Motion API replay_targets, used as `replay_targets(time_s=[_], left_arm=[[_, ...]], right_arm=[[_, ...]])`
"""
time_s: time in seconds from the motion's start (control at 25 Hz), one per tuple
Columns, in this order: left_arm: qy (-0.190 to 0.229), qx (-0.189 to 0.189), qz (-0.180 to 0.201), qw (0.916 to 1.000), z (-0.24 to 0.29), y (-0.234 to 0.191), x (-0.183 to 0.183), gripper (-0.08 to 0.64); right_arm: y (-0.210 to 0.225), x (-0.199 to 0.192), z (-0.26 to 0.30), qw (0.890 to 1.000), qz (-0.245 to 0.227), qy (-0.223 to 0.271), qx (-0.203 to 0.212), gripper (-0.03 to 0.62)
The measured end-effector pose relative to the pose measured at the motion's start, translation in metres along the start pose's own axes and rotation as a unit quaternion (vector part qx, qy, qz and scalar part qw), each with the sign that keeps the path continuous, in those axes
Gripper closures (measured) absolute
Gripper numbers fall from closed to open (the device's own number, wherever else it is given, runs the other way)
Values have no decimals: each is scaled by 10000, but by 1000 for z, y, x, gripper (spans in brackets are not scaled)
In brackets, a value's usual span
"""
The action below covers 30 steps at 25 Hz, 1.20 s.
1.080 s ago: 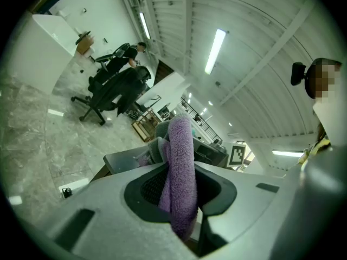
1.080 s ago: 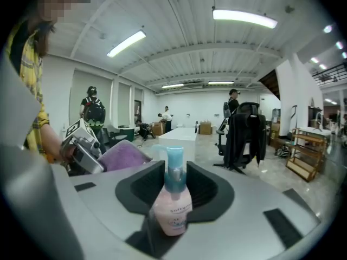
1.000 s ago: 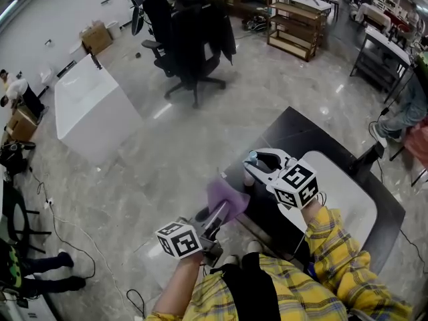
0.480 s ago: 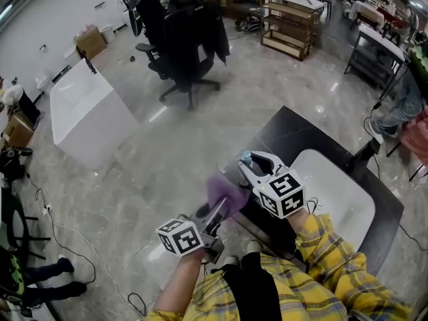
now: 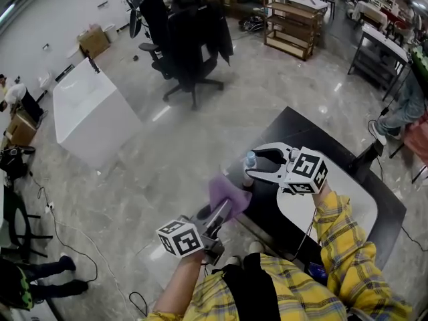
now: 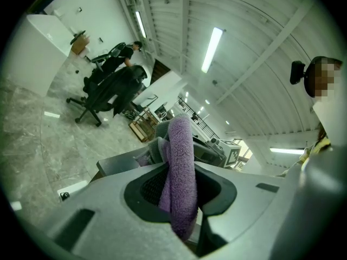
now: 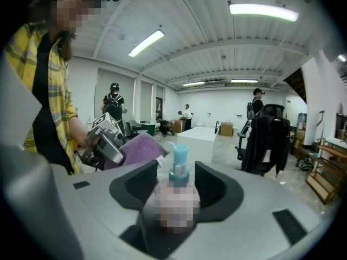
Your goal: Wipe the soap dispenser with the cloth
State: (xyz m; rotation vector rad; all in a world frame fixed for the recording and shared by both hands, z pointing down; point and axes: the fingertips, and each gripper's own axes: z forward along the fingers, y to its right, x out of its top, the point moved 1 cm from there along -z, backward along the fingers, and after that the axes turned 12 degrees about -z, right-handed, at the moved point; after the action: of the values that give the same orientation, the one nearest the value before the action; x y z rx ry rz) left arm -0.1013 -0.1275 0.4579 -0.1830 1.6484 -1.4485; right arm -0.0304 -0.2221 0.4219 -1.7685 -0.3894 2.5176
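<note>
1. Head view: our left gripper (image 5: 224, 209) pinches the purple cloth (image 5: 229, 194). Just to the right, by the black table (image 5: 294, 129), the soap dispenser (image 5: 249, 162) sits between the tips of our right gripper (image 5: 261, 166).
2. Left gripper view: the jaws squeeze the cloth (image 6: 179, 172).
3. Right gripper view: the jaws have just been opening and stand wide, with the soap dispenser (image 7: 179, 167) between them. The cloth is close beside it. We think the wiping is still to do.

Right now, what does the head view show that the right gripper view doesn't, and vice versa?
Head view only: the black table below the right gripper. Right gripper view only: ceiling lights, and the soap dispenser, its pump standing between that gripper's jaws, which have just been opening, gaps either side. Both: the dispenser, the purple cloth clamped in the left gripper, the black office chair.
</note>
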Motion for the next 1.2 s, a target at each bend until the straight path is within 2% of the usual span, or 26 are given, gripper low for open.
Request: replay_targets(time_s=[0.16, 0.32, 0.4, 0.56, 0.64, 0.76, 0.92, 1.08, 1.2], left_arm=[[-26, -5, 33, 10000, -3, 1, 0, 483], [-59, -11, 73, 10000, -3, 0, 1, 485], [-63, 3, 77, 10000, -3, 0, 1, 485], [-66, 49, 51, 10000, -3, -2, 1, 483], [-68, 76, 38, 9999, -4, -4, 1, 483], [-66, 101, 17, 9999, -4, -6, 1, 483], [-60, 112, -5, 9999, -2, -9, 2, 483], [-71, 90, -8, 9999, 2, -8, 0, 483], [-73, 80, -6, 9999, 5, -8, -1, 483]], right_arm=[[2, 0, 6, 9990, 63, 30, 450, 383], [0, -10, 16, 9957, 24, -181, 904, 383], [1, -13, 19, 9944, -32, -255, 1027, 384], [2, -9, 21, 9933, -18, -117, 1152, 466], [2, -7, 21, 9936, -2, -61, 1129, 468], [3, -7, 22, 9951, 24, -63, 988, 469], [5, -7, 23, 9983, 100, -156, 550, 469], [8, -10, 19, 9992, 302, -218, -159, 469], [11, -13, 16, 9943, 571, -295, -849, 469]])
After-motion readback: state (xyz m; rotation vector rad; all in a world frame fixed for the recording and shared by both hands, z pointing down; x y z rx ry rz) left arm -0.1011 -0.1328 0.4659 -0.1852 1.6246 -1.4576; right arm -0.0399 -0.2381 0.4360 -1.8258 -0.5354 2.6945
